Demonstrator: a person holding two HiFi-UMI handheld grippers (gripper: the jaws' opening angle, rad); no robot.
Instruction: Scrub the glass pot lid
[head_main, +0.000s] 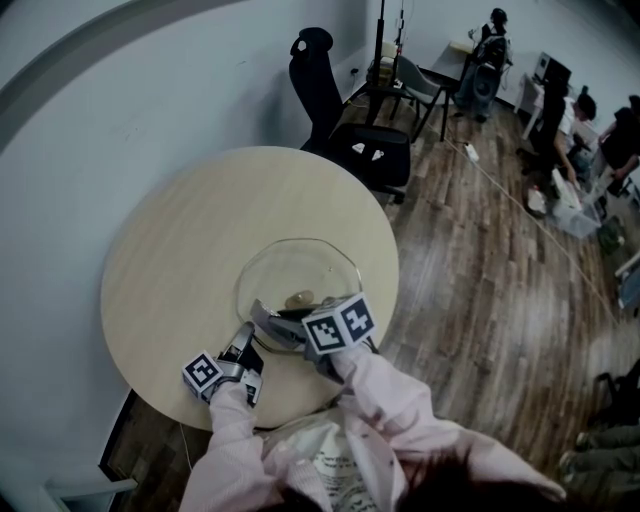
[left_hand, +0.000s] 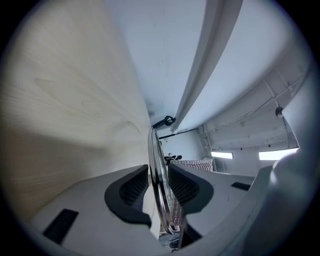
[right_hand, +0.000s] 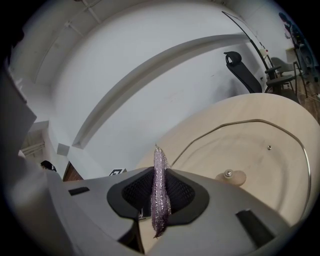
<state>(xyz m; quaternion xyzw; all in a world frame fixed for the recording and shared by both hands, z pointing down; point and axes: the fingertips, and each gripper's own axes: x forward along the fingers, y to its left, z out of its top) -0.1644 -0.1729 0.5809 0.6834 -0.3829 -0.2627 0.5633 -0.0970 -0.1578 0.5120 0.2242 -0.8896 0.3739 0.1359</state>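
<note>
A glass pot lid lies on the round pale wooden table, from the middle out toward the table's right edge, with its small tan knob at its centre. The left gripper comes in from the table's near edge and sits astride the lid's near rim. In the left gripper view the metal-banded rim runs edge-on between the two ribbed pads, and the jaws stand apart around it rather than pressing on it, with a strip of table showing between the left pad and the rim. The right gripper is just beside the left one, over the near part of the lid. Its jaws are clamped on a thin, glittery purple scrubbing cloth that stands upright between them, its top edge poking out past the pads. Beyond the table's far edge stands a black office chair.
</note>
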